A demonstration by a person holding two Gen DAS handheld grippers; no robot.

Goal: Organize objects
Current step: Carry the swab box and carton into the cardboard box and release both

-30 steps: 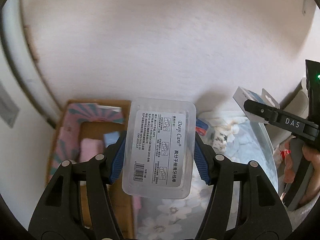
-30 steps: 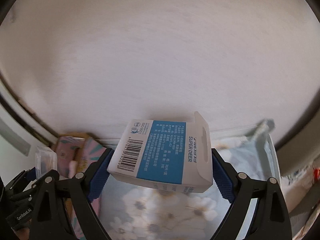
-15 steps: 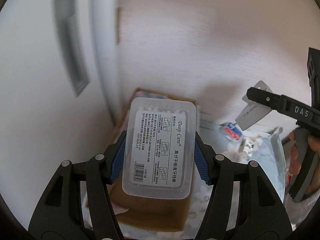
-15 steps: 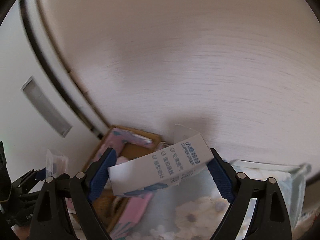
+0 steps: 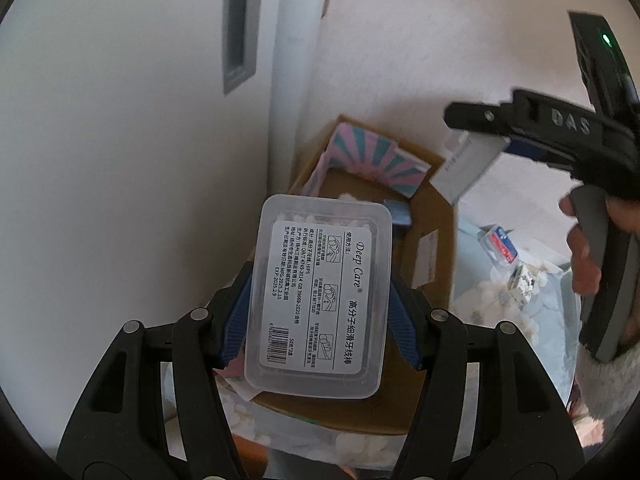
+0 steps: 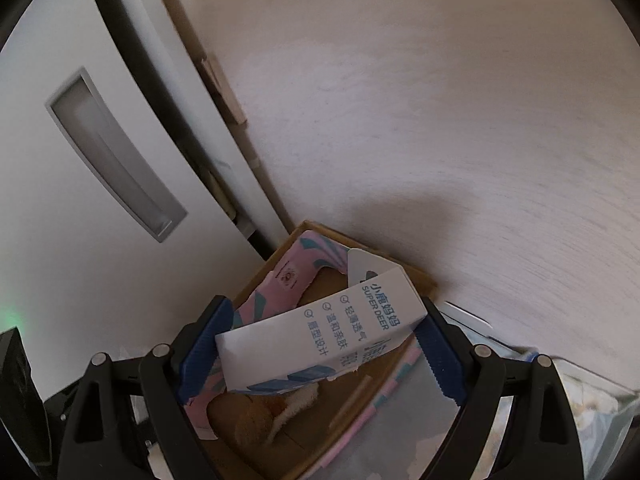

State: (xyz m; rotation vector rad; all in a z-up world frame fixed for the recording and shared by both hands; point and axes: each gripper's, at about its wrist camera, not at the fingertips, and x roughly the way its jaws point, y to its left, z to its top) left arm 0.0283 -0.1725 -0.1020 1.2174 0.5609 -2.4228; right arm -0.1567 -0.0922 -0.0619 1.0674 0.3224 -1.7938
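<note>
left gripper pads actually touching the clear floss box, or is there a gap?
Touching. The left wrist view shows both blue pads of the left gripper pressed flush against the long sides of the clear floss box, which is held above the cardboard box.

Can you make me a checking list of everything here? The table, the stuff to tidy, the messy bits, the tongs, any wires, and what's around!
Surface: floral cloth under everything; the table itself is hidden.
Job's things: clear floss box and white-blue Super Deer box, both held above the open cardboard box.
Clutter: pink-teal flaps and soft pale items inside the cardboard box; small packets on the cloth.
Tongs: left tongs shut on the floss box; right tongs shut on the Super Deer box.
Cables: nothing seen.
Surroundings: pale wall behind; white door with recessed handle to the left.
</note>
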